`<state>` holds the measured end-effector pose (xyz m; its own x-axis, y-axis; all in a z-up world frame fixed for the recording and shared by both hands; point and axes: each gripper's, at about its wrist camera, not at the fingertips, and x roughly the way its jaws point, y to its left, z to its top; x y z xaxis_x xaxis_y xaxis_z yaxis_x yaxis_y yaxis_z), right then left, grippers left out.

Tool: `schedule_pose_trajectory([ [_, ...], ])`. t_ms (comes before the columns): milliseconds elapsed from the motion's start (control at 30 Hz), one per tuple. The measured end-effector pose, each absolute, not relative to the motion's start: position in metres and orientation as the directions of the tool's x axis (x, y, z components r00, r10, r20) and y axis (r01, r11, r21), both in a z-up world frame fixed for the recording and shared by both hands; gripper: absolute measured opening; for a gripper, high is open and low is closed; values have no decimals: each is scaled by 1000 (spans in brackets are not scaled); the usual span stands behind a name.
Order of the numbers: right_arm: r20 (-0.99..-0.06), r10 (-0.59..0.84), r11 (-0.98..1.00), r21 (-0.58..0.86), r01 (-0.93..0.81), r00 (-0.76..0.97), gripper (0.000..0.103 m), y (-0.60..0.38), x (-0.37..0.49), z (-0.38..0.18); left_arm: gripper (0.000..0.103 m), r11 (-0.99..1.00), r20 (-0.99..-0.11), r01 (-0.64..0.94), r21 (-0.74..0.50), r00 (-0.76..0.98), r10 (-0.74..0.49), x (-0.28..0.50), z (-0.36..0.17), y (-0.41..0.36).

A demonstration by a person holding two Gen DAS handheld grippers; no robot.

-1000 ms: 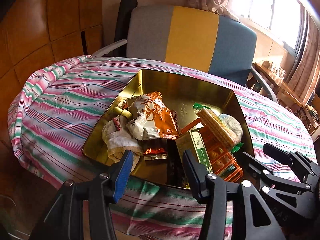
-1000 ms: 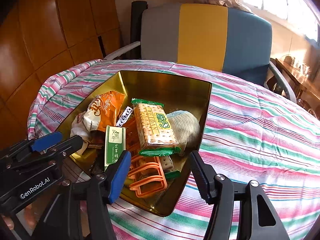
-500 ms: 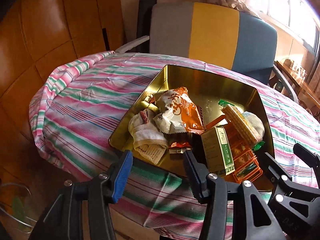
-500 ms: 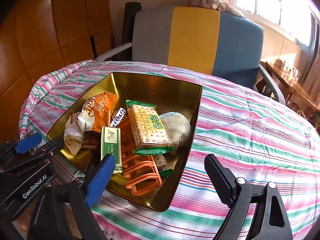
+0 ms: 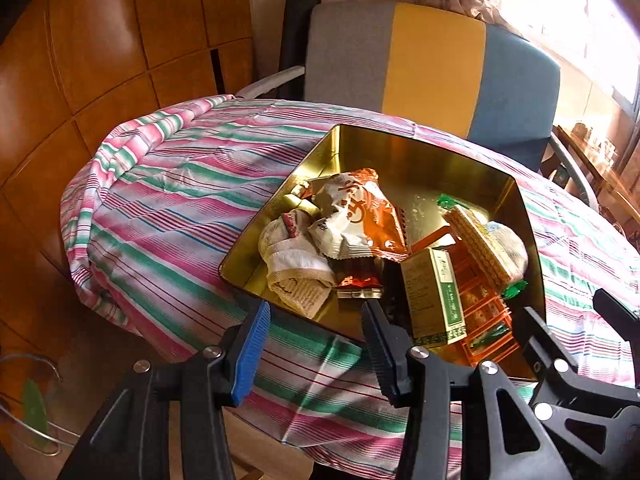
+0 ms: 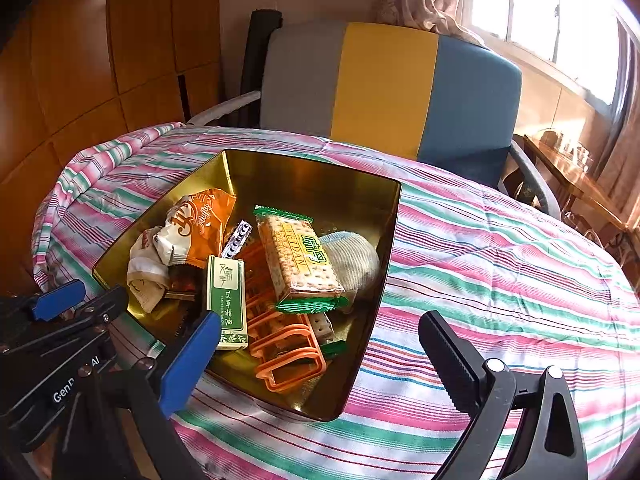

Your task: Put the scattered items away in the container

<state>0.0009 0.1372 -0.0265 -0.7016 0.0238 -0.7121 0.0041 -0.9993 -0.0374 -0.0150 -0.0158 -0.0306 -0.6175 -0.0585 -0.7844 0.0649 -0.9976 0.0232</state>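
"WEIDAN" crackers (image 6: 298,258) lie in the gold tin (image 6: 384,248); both grippers' jaws hang apart, empty.

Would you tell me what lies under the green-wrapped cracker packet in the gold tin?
The cracker packet rests on an orange plastic rack and a pale sock. Whatever lies beneath those in the gold tin is covered.
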Motion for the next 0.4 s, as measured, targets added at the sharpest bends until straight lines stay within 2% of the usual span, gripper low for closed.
schedule_pose_trajectory([
  [133,-713,22,-999,-40,9,-701,101,135,1,-27,43,-998,-767,56,32,-639,-60,-14,-29,-14],
  [400,-700,35,-999,-52,1,-713,101,134,3,-25,43,-999,-770,43,7,-637,-33,-14,-25,-16],
])
